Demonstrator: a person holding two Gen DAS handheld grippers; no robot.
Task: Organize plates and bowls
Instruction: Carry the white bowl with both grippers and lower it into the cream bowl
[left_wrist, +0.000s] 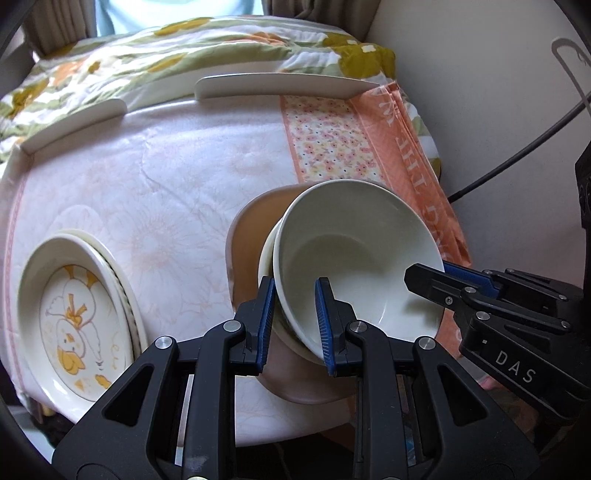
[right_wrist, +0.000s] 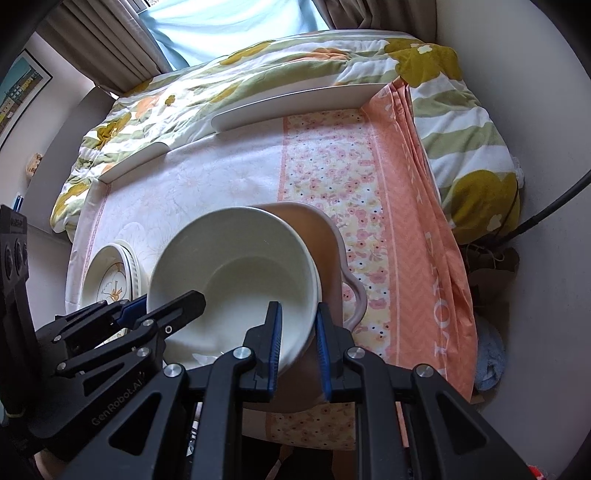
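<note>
The surface (right_wrist: 229, 177), under a pale floral cloth w/ an orange-banded cloth (right_wrist: 417, 221) draped over its right edge, has its far half bare up to the low white rim pieces (left_wrist: 280, 85) at the back; beyond that lies a quilt (right_wrist: 295, 62). Near its middle-right sits a tan handled dish (right_wrist: 314, 236), and the white bowls (left_wrist: 354, 258), a nested pair judging by the doubled rim, hang tilted over it, gripped from both sides. The left tongs (left_wrist: 295, 314) pinch the near-left rim, one pad inside, one outside; the right tongs (right_wrist: 298, 332) pinch the opposite rim the same way. Step in hand looks like setting the pair down into the tan dish: both grips should drop level & together, since the tilt could let the inner bowl slide out, and neither should let go until the base is seated. At left the duck plate (left_wrist: 77, 314) tops a small stack close to the near-left edge, so the left hand has little room to swing that way w/o a knock. The dish's handle (right_wrist: 356, 295) points toward the right-hand drape, and the dish itself sits near the front edge; safest exit is straight up, then toward the bare far half.
</note>
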